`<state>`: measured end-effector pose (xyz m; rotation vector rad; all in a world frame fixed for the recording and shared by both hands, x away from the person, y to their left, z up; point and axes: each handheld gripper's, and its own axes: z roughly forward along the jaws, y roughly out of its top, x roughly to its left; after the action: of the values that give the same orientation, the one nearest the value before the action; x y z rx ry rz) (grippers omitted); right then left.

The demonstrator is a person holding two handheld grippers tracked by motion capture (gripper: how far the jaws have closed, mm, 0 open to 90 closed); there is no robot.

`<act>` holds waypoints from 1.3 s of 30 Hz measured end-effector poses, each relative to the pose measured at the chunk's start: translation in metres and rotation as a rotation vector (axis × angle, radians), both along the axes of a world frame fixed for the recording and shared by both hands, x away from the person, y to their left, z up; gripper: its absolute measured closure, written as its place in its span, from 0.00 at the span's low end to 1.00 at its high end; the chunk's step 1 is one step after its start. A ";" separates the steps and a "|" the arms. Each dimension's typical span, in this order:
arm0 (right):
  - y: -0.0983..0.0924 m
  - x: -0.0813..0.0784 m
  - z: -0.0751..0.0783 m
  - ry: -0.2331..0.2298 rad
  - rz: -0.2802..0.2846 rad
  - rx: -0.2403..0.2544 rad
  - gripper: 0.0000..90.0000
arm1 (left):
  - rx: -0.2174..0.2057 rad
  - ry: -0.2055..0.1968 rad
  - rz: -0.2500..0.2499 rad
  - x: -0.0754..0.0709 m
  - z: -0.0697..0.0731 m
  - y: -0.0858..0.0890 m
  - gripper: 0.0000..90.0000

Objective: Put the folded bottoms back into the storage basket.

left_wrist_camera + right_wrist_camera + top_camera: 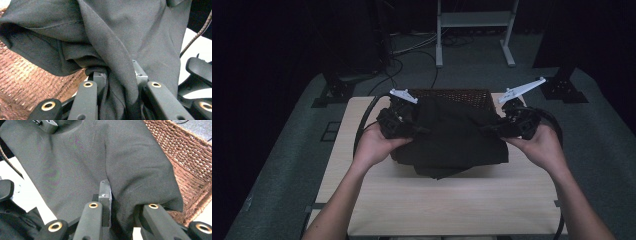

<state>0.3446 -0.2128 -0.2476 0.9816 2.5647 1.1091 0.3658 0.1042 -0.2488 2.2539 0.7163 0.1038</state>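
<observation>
Your left gripper [404,126] and right gripper [507,125] are each clamped on a side edge of the dark cloth [452,135], stretched across the table [452,200] between them. The basket [452,94] at the far edge lies just beyond it (whether anything is inside, you can't tell).

Dark grey cloth [82,167] pinched by the right hand-held gripper [120,202], draped beside the woven basket [190,167], white bench [27,195] glimpsed beneath the cloth
</observation>
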 end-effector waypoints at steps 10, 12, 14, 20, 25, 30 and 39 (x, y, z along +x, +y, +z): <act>0.002 0.017 0.011 0.001 -0.009 0.003 0.85 | -0.006 0.007 0.014 0.016 0.011 0.002 0.80; 0.004 0.021 0.014 0.000 -0.012 -0.001 0.85 | 0.002 0.005 0.020 0.021 0.014 0.003 0.80; 0.007 0.027 0.019 0.001 -0.016 -0.002 0.85 | 0.006 0.005 0.029 0.026 0.017 0.004 0.80; 0.010 0.038 0.025 0.003 -0.014 -0.006 0.85 | 0.009 0.008 0.035 0.035 0.021 0.006 0.80; 0.013 0.049 0.031 0.011 -0.017 -0.009 0.85 | 0.013 0.013 0.042 0.043 0.023 0.007 0.80; 0.013 0.057 0.035 0.007 -0.025 -0.011 0.85 | 0.013 0.013 0.048 0.052 0.028 0.006 0.80; 0.013 0.070 0.037 0.010 -0.036 -0.015 0.85 | 0.010 0.025 0.060 0.066 0.029 0.005 0.80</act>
<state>0.4144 -0.1999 -0.2104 1.0282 2.5485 1.0771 0.4317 0.1089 -0.2196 2.2471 0.7987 0.1080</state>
